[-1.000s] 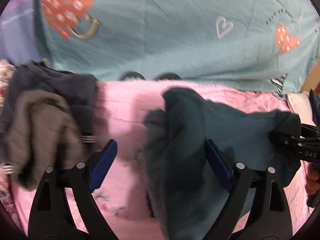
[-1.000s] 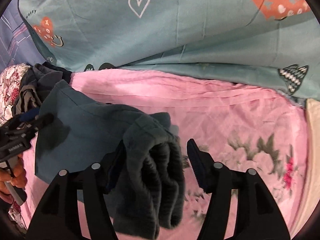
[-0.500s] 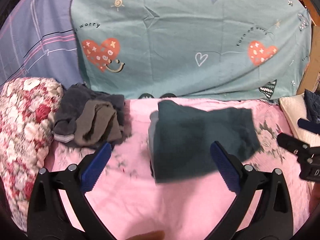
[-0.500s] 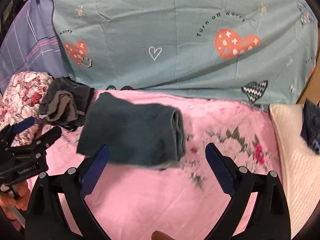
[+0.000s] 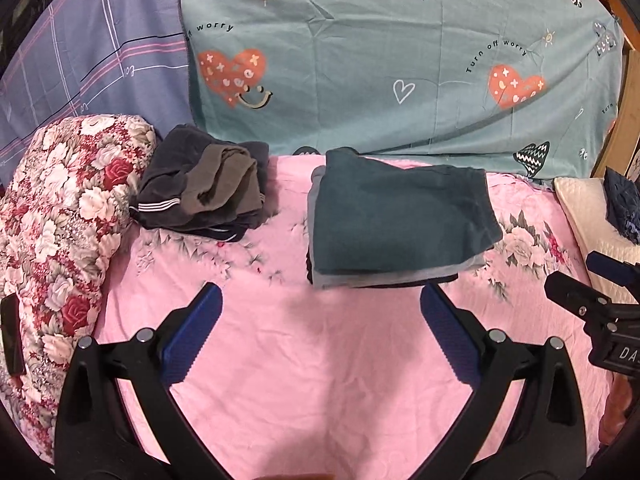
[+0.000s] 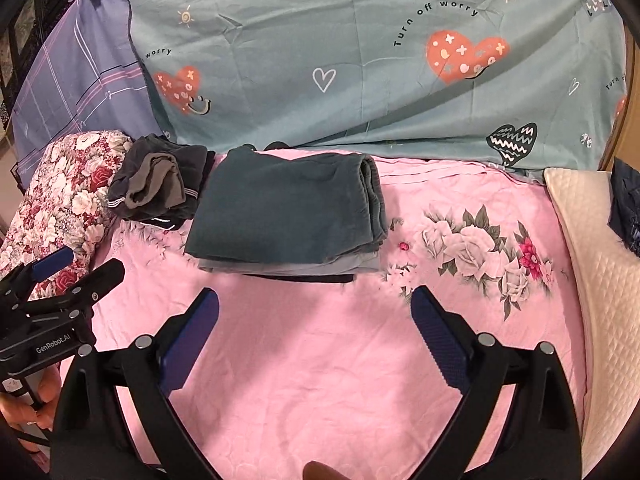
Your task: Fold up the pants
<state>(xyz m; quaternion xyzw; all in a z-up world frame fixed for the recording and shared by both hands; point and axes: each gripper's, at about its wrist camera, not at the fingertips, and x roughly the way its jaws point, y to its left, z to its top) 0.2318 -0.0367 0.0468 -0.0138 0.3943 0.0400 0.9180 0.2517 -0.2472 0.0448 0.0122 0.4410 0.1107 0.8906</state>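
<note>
The dark teal pants [image 5: 396, 216] [image 6: 288, 212] lie folded flat on top of a small stack of folded clothes on the pink floral bedsheet [image 5: 320, 360]. My left gripper [image 5: 320, 312] hangs open well in front of the stack, nothing between its blue pads. My right gripper [image 6: 314, 308] is likewise open and empty, pulled back from the stack. Each gripper shows at the edge of the other's view, the left gripper [image 6: 56, 280] and the right gripper [image 5: 592, 284].
A loose heap of grey and dark clothes [image 5: 204, 188] [image 6: 160, 184] lies left of the stack. A red floral quilt roll [image 5: 60, 220] borders the left side, a cream pillow [image 6: 596, 248] the right. Teal heart-print fabric [image 5: 400, 60] hangs behind.
One second ago both grippers held the teal pants up. They let go, the pants landed folded on the stack, and both grippers drew back open.
</note>
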